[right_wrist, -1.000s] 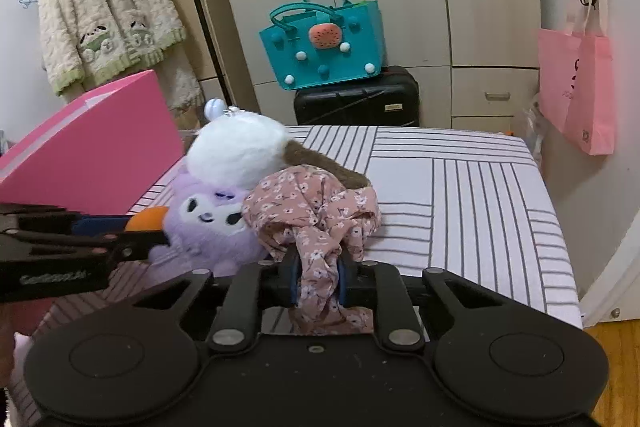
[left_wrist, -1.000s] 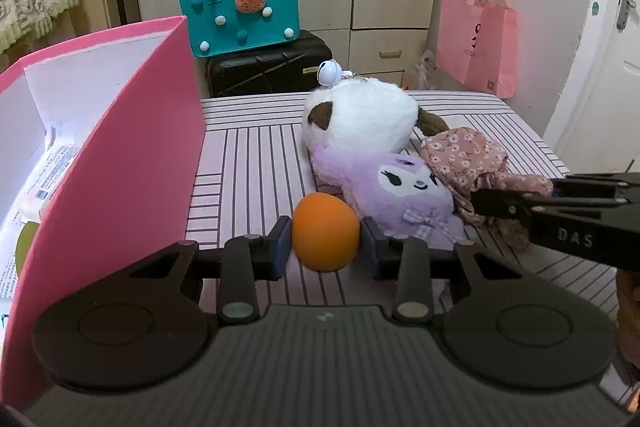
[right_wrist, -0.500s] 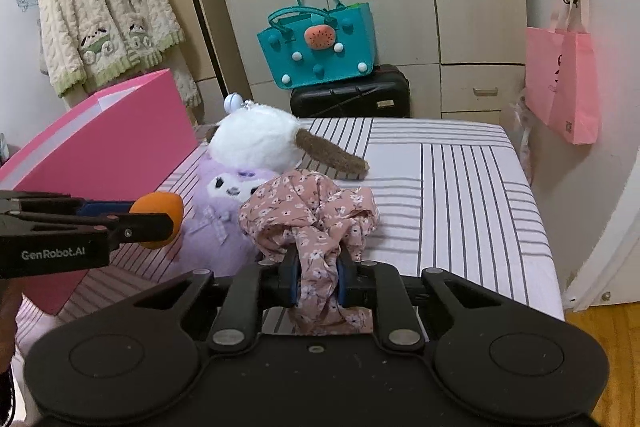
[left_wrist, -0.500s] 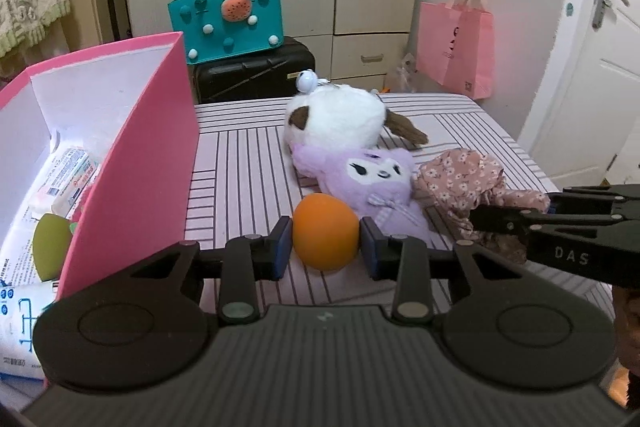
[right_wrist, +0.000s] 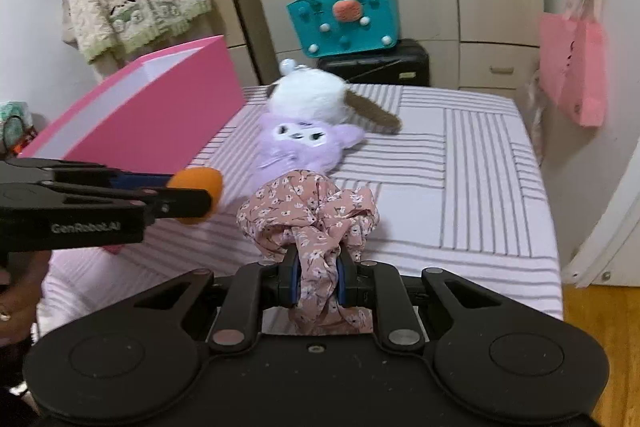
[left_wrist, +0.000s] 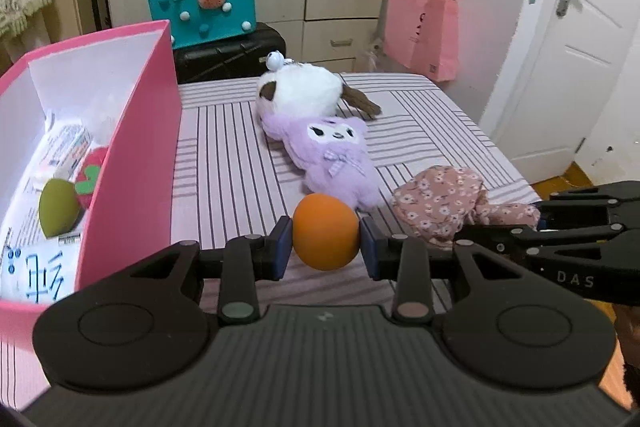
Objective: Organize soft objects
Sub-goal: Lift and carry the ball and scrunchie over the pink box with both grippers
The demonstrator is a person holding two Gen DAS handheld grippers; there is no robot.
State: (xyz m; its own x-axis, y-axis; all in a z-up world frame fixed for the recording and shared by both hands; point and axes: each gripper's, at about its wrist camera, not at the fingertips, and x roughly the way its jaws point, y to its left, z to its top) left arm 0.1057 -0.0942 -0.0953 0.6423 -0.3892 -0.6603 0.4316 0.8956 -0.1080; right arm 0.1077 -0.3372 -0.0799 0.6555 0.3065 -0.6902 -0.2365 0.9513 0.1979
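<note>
The pink box (left_wrist: pixel 132 163) along the bed's left edge already holds a few items, two plush toys (left_wrist: pixel 320 123) remain mid-bed (left_wrist: pixel 432 115), while the right gripper (right_wrist: pixel 316 281) pinches the floral scrunchie (right_wrist: pixel 308 211) and the left gripper (left_wrist: pixel 325 247) clasps the orange ball (left_wrist: pixel 325 237), both lifted.

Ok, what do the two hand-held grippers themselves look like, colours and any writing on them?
Both are matte black plastic with round discs and silver pivot pins on the linkages. The left hand-held gripper has blue pads and "GenRobot.AI" in white along its side. The right hand-held gripper also has blue pads; "DAS" is printed on its side.
</note>
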